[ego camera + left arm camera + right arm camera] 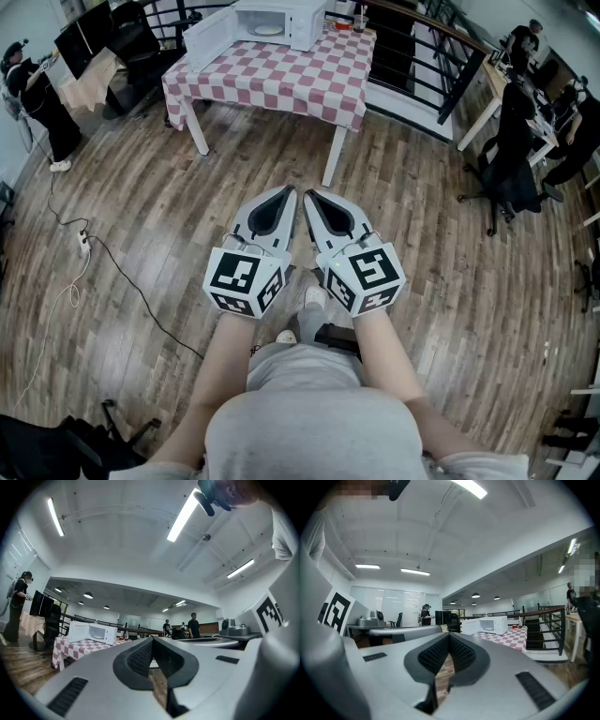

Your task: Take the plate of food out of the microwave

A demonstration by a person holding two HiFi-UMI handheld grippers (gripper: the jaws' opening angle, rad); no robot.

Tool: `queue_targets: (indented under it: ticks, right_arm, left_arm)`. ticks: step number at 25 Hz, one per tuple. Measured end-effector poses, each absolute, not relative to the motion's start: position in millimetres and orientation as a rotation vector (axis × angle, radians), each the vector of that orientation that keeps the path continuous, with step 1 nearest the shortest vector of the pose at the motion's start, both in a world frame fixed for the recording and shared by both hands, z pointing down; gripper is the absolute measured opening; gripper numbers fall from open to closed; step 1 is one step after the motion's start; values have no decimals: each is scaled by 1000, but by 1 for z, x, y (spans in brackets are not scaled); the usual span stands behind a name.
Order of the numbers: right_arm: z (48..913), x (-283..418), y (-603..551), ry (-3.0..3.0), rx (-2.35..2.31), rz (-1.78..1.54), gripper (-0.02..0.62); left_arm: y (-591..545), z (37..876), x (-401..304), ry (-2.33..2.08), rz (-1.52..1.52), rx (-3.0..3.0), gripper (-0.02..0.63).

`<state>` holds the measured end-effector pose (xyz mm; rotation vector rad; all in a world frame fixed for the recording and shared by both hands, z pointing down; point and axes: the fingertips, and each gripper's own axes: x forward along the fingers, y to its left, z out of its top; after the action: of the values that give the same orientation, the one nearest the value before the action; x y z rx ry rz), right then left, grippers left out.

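The left tool [280,200] and the right tool [320,202] are being held level, side by side, each with its jaws together and nothing clamped. The pale round plate of food [268,30] is being housed inside the open-doored white box-shaped microwave [302,19], which is being carried on the red-and-white checked worktop [281,80], well ahead.

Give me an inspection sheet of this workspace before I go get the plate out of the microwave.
Surface: checked-cloth table on a wooden floor, some way ahead.
Job's things: white microwave on the table, door open; plate inside; food too small to tell.
Clutter: bottle beside the microwave.
Grippers: left tongs and right tongs both shut, empty, side by side.
Cables: cable and power strip on the floor at left.
Surroundings: railing, office chair, person standing at left.
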<state>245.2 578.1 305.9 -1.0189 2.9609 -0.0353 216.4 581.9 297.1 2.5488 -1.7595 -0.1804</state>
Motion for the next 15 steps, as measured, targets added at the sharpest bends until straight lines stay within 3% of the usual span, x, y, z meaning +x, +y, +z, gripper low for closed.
queue_targets:
  ticks: [15]
  right_arm:
    - [309,236,518,2980,-955,-41,25]
  left_arm:
    - [523,301,209,-1796,-190,2515,2]
